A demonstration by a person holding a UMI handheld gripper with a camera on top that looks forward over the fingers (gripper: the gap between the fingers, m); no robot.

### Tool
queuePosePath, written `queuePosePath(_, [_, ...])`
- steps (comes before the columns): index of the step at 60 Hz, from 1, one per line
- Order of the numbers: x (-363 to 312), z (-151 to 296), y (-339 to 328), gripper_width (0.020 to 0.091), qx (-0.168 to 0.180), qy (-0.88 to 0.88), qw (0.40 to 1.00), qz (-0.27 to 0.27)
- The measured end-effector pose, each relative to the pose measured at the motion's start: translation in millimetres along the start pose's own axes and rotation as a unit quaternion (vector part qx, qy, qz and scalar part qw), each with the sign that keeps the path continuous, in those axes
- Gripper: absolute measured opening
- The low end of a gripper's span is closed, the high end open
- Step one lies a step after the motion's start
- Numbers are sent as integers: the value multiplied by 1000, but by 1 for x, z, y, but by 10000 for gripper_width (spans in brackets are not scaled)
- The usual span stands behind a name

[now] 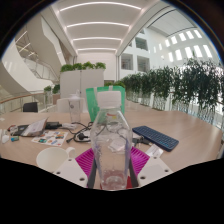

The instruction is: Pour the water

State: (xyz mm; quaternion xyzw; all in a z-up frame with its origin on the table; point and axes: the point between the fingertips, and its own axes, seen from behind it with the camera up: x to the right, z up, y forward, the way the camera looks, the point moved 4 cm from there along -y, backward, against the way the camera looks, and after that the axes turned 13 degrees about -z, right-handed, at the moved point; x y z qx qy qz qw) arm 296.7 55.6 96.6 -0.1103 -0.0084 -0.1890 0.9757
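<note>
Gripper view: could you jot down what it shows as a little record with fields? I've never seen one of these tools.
setting: large bright hall with plants along the back
surface: long table
held thing: clear bottle, upright, white cap on
gripper: both fingers press the bottle's sides, pink pads against it
beyond bottle: green chair
right of bottle: dark notebook
left of bottle: papers and small items, too small to name
pouring: not begun; no cup clearly seen

Bottle [111,140] blocking ahead; sides open.
</note>
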Motion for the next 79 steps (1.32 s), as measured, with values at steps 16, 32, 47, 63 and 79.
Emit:
queuePosePath(16, [8,-21,2,500,-11,12,1000,-18])
queuePosePath(32, [12,-20,-32,850,-81,15,996,-36])
queuePosePath(47, [7,8,-154,838,-90,18,995,-50])
queuePosePath(63, [-42,36,-339,839,-77,4,996,-49])
queuePosePath(79, [-106,53,-468,837,-93,-1,996,-13])
